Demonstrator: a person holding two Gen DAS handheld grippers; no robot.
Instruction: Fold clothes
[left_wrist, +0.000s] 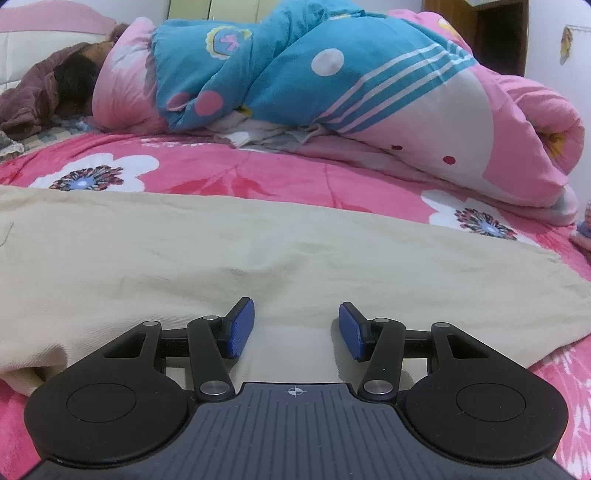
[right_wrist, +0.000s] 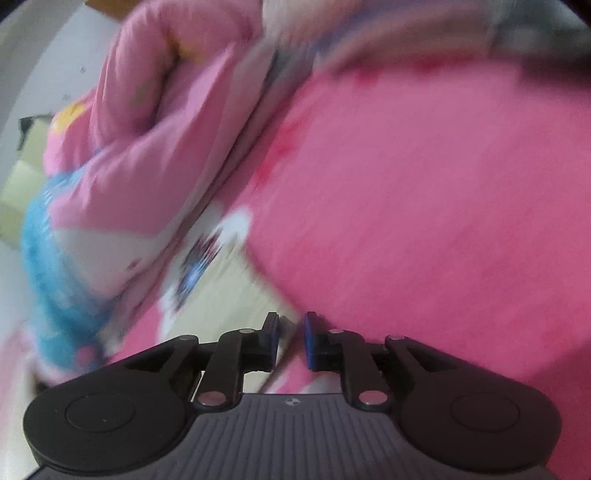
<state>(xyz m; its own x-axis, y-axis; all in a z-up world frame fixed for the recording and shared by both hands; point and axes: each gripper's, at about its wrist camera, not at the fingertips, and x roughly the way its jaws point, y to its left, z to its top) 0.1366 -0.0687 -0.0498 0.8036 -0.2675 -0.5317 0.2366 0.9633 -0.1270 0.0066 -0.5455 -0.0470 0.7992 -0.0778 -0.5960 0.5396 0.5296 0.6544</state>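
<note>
The beige garment (left_wrist: 221, 258) lies spread flat across the pink flowered bed (left_wrist: 258, 173), likely so it can be folded. The left claw (left_wrist: 297, 328) hovers over its near edge at six o'clock, pads wide apart, holding nothing. The right claw (right_wrist: 291, 339), blurred, stands slightly parted and empty. At twelve o'clock sits the rolled quilt (left_wrist: 332, 74).
</note>
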